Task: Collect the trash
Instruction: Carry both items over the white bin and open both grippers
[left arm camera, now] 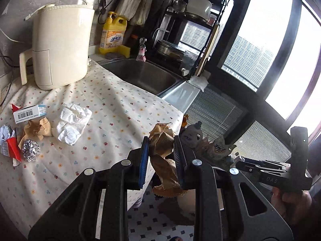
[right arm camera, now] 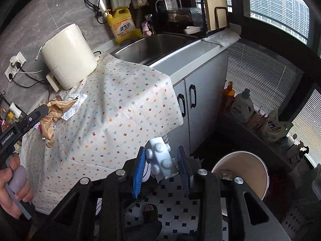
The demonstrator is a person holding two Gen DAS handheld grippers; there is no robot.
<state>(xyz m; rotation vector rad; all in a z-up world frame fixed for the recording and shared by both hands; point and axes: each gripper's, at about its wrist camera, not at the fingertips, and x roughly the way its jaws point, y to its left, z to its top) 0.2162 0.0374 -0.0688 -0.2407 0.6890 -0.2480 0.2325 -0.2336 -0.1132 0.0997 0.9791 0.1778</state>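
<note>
Left gripper (left arm camera: 161, 140) clenches crumpled brown paper (left arm camera: 163, 156); only the right view shows right gripper (right arm camera: 161, 154) grasping a blister pack (right arm camera: 160, 157).

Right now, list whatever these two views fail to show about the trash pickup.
- Bin: right wrist view shows only part of its rim and inner wall; the right gripper body hides the rest. Contents cannot be told.
- Blister pack: print too small to read.
- Brown paper in the left gripper: lower end cut off by the gripper body.
- Trash pile on the tablecloth: partly cut by the left wrist view's edge.
</note>
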